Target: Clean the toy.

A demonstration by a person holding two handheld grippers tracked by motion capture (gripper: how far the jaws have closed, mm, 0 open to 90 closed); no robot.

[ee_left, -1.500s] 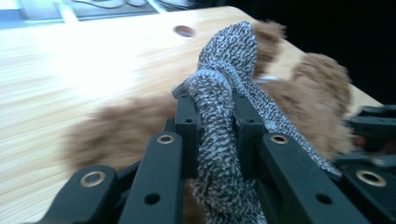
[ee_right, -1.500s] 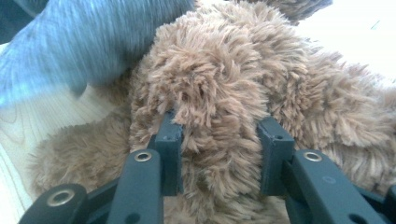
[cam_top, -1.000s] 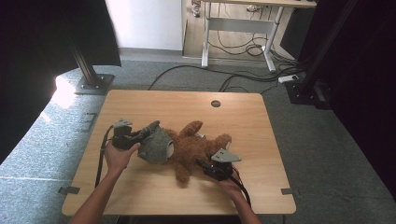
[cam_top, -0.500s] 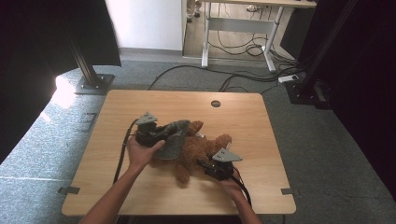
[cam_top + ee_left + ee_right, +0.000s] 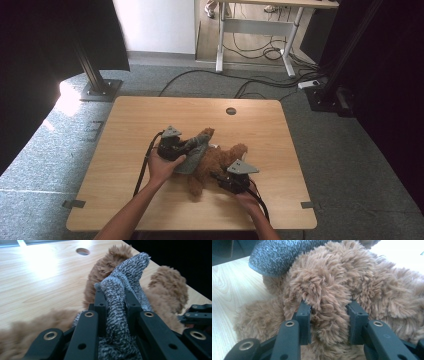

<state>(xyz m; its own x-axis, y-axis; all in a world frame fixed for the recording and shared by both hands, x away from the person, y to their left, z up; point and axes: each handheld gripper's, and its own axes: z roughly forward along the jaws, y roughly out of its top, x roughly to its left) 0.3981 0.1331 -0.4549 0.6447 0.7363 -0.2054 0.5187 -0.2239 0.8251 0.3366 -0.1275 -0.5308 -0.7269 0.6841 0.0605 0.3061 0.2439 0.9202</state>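
Note:
A brown plush teddy bear (image 5: pixel 220 159) lies on the wooden table (image 5: pixel 125 125) near its middle. A grey knitted garment (image 5: pixel 194 155) lies over the bear's left side. My left gripper (image 5: pixel 192 145) is shut on a fold of that grey knit (image 5: pixel 116 293), which bulges up between its jaws over the bear's fur (image 5: pixel 110 260). My right gripper (image 5: pixel 216 176) is at the bear's near side, its jaws closed on a thick tuft of the brown fur (image 5: pixel 327 302). The knit (image 5: pixel 277 255) hangs over the bear just beyond the right gripper.
A round cable hole (image 5: pixel 230 111) sits near the table's far edge. Cables (image 5: pixel 145 165) trail from both grippers toward the near edge. Beyond the table are a black stand base (image 5: pixel 97 90) on grey carpet and a desk frame (image 5: pixel 255 45) with floor cables.
My left gripper has carried the grey knit to the right, from the bear's left end across onto its body. The right gripper has stayed holding the bear.

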